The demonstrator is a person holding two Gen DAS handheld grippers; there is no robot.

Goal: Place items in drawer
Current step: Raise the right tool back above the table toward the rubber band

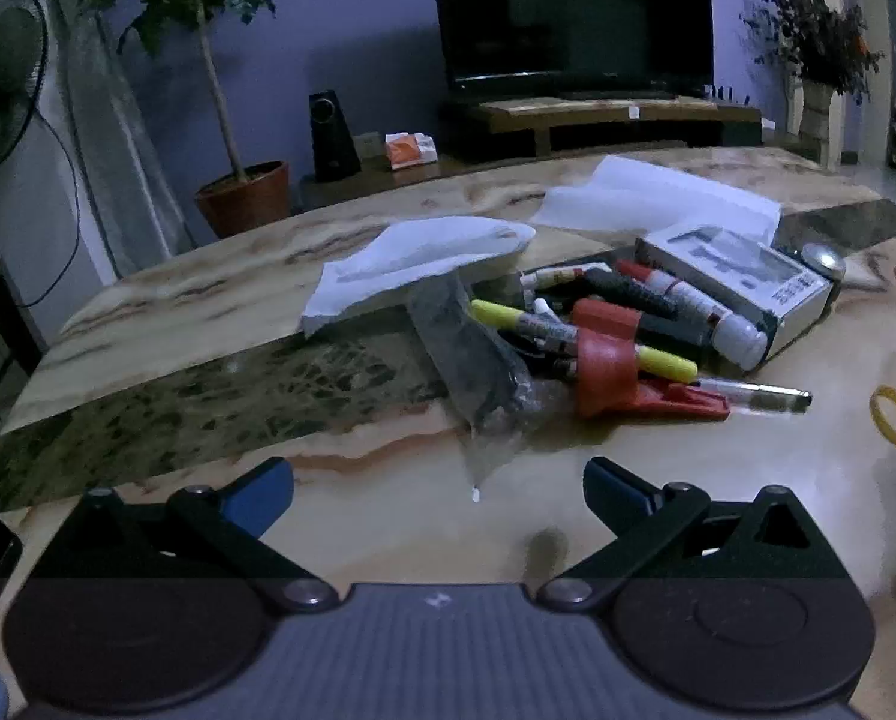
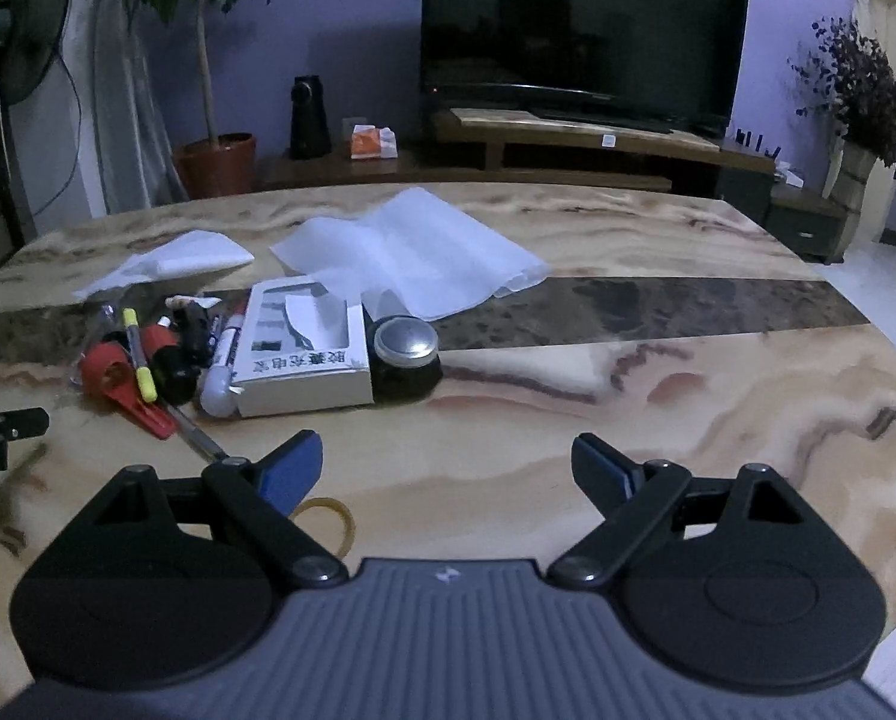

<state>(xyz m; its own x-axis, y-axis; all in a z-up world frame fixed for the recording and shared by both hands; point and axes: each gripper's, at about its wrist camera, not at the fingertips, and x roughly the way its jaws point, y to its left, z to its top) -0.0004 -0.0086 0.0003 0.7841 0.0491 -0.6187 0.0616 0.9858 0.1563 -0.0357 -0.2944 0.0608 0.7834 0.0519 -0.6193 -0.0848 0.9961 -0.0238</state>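
Observation:
A heap of small items lies on the marble table [image 1: 148,324]: a yellow highlighter [image 1: 580,336], a red plastic tool [image 1: 610,372], a white tube [image 1: 706,312], a white box [image 1: 736,276], a round metal tin [image 1: 823,261] and a clear plastic bag [image 1: 478,372]. My left gripper [image 1: 439,489] is open and empty, just short of the bag. In the right wrist view the box [image 2: 301,354], tin [image 2: 406,345] and red tool [image 2: 121,387] lie ahead to the left. My right gripper [image 2: 445,468] is open and empty above bare table. No drawer is in view.
A yellow rubber band [image 1: 895,417] lies apart from the heap, beside my right gripper's left finger [image 2: 328,519]. White paper sheets [image 2: 412,252] and a folded white cloth [image 1: 424,264] lie behind the heap. A TV [image 2: 580,30], potted plant and fan stand beyond the table.

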